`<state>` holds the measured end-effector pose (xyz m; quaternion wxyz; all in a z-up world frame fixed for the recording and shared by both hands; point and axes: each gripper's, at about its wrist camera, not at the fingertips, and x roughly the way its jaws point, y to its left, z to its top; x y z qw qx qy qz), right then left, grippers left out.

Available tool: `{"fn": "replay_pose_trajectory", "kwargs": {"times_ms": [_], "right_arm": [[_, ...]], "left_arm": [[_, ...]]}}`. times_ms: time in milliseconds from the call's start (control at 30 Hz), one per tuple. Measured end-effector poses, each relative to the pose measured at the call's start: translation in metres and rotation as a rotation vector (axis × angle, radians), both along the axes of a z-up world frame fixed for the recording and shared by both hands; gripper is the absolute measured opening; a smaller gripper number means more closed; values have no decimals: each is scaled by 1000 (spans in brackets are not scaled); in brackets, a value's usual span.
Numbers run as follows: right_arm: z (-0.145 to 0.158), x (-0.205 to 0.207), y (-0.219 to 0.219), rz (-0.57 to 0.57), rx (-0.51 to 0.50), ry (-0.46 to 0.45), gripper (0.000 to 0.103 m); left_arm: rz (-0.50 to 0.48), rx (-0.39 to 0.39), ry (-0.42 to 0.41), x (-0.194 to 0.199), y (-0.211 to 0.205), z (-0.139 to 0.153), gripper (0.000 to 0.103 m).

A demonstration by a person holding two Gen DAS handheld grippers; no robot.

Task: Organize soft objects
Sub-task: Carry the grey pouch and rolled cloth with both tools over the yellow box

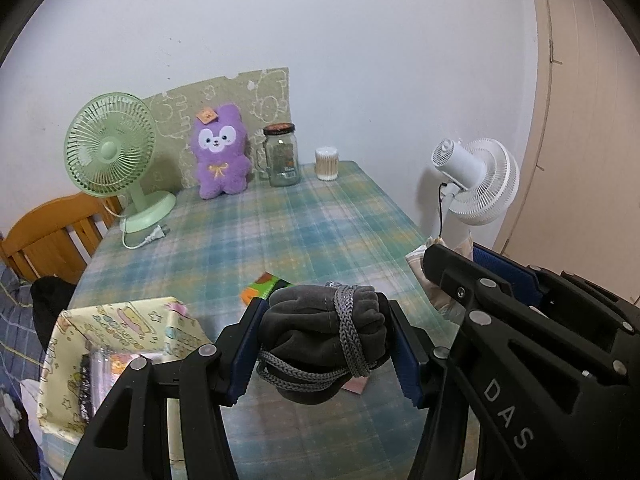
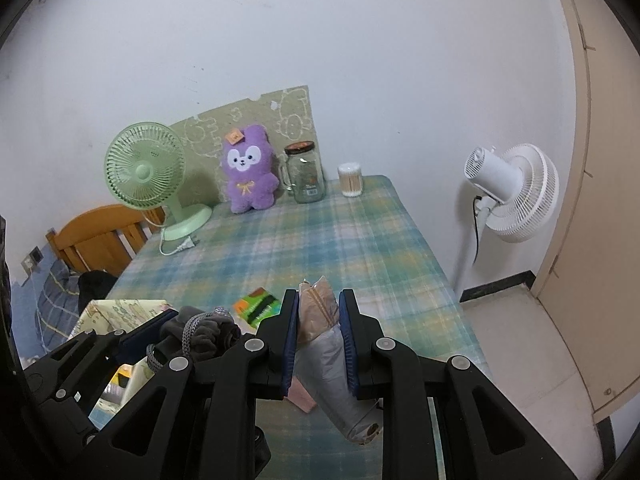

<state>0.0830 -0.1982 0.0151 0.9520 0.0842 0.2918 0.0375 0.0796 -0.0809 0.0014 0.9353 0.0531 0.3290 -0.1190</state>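
Observation:
My left gripper (image 1: 326, 344) is shut on a dark grey cloth bundle (image 1: 320, 328) tied with a grey braided cord, held above the near part of the plaid table (image 1: 280, 232). It also shows in the right wrist view (image 2: 200, 332). My right gripper (image 2: 319, 332) is shut on a rolled soft item (image 2: 324, 344), tan on top and grey below. A purple plush bear (image 1: 220, 152) sits upright at the back of the table (image 2: 320, 240). A yellow patterned fabric box (image 1: 116, 344) stands at the near left, with items inside.
A green desk fan (image 1: 112, 152) with a loose plug stands at the back left. A glass jar (image 1: 282, 156) and a cotton swab tub (image 1: 327, 164) stand at the back. A green-orange packet (image 2: 256, 306) lies mid-table. A white floor fan (image 2: 512, 192) stands to the right. A wooden chair (image 1: 48, 236) stands left.

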Motion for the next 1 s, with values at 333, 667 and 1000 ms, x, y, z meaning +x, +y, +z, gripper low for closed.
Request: {"fn": "replay_pose_trajectory", "kwargs": {"times_ms": [333, 667, 1000], "right_arm": [[13, 2, 32, 26, -20, -32, 23], [24, 3, 65, 89, -36, -63, 23], [33, 3, 93, 133, -57, -93, 23]], "left_arm": [[40, 9, -28, 1, 29, 9, 60], [96, -4, -59, -4, 61, 19, 60], [128, -16, -79, -7, 88, 26, 60]]}}
